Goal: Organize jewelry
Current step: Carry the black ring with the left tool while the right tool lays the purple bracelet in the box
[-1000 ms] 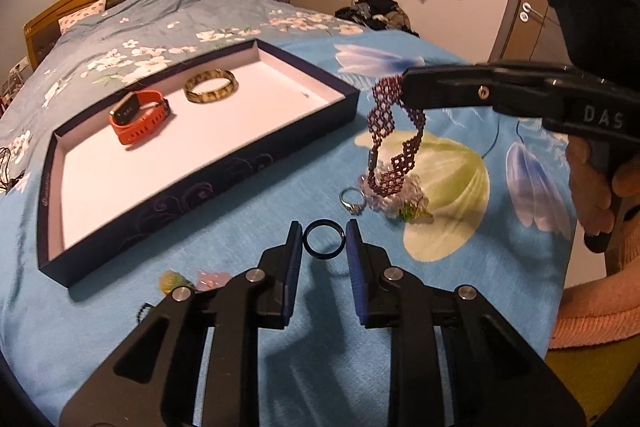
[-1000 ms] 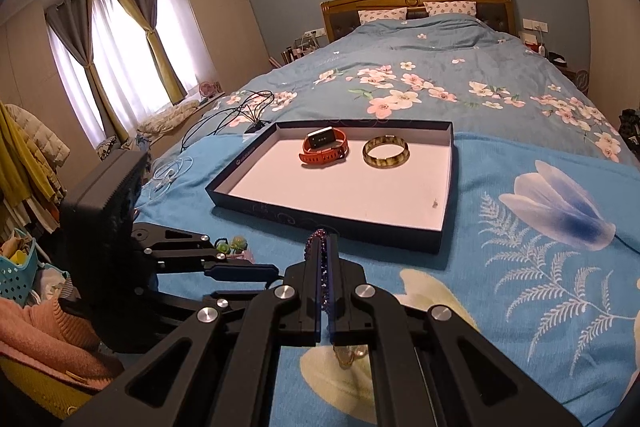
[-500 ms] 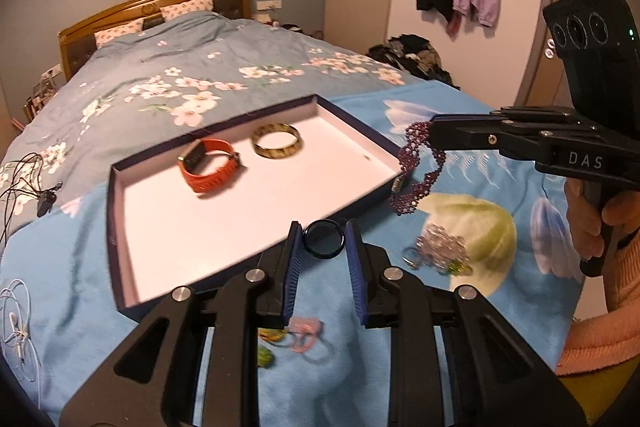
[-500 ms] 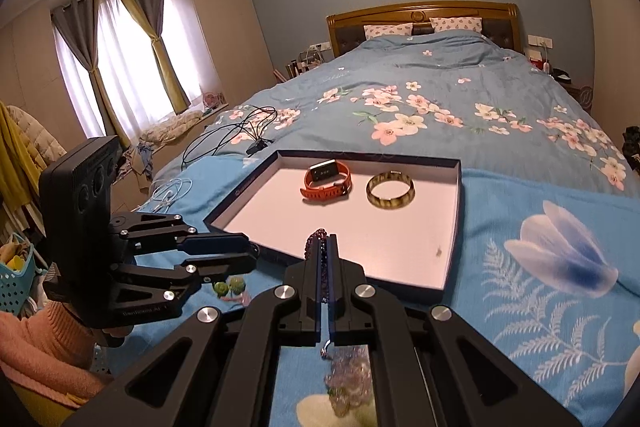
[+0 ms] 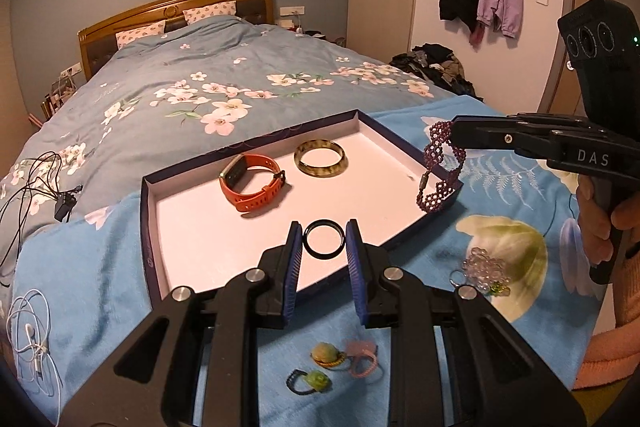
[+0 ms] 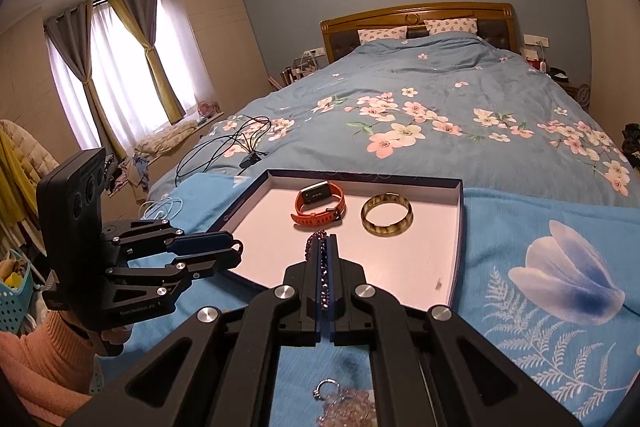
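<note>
Bedspread (image 5: 100, 267) bears tray (image 5: 149, 211), cables (image 5: 28, 183), rings (image 5: 332, 363).

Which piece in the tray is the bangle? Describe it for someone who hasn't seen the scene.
Find the shallow navy-walled tray with the white floor on the blue bedspread. Two pieces lie at its far end; the bangle is the right-hand one. It is a rigid, mottled olive-gold hoop, unlike the orange smartwatch beside it.

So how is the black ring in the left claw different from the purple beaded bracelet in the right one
The black ring is a small, plain, rigid hoop; the purple beaded bracelet is a longer, limp, woven band. The ring sits level between the left claw pads; the bracelet dangles from the shut right claw at the tray corner. Both are lifted off the bed.
</note>
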`<state>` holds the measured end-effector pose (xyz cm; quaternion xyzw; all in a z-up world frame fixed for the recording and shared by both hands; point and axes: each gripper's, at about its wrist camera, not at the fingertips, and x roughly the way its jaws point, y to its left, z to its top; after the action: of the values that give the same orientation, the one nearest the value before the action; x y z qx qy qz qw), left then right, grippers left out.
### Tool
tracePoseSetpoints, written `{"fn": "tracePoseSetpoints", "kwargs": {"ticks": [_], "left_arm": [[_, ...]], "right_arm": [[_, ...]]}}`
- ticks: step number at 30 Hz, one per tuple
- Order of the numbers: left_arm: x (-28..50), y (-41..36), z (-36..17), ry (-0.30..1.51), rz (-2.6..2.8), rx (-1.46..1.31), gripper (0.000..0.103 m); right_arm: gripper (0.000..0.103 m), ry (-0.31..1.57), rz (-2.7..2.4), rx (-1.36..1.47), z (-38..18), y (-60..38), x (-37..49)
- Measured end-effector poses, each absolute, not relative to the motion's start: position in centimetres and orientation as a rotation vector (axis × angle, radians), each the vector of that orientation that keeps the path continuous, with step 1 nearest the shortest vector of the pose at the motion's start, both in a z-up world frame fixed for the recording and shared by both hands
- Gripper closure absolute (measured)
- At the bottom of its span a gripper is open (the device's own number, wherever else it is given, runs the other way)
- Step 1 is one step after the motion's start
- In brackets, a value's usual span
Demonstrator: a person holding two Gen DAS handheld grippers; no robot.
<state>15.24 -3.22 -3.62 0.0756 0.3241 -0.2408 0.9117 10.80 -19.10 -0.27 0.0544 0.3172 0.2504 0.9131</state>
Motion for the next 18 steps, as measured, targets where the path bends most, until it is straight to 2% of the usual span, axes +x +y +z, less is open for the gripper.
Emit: {"fn": "tracePoseSetpoints", "kwargs": {"ticks": [18], "left_arm": [[17.9,-3.1,-4.8,0.691,-0.462,0.158,0.081]], "right_arm": [[0.102,0.682,0.490,0.118,-1.2,-18.0,14.3]]}}
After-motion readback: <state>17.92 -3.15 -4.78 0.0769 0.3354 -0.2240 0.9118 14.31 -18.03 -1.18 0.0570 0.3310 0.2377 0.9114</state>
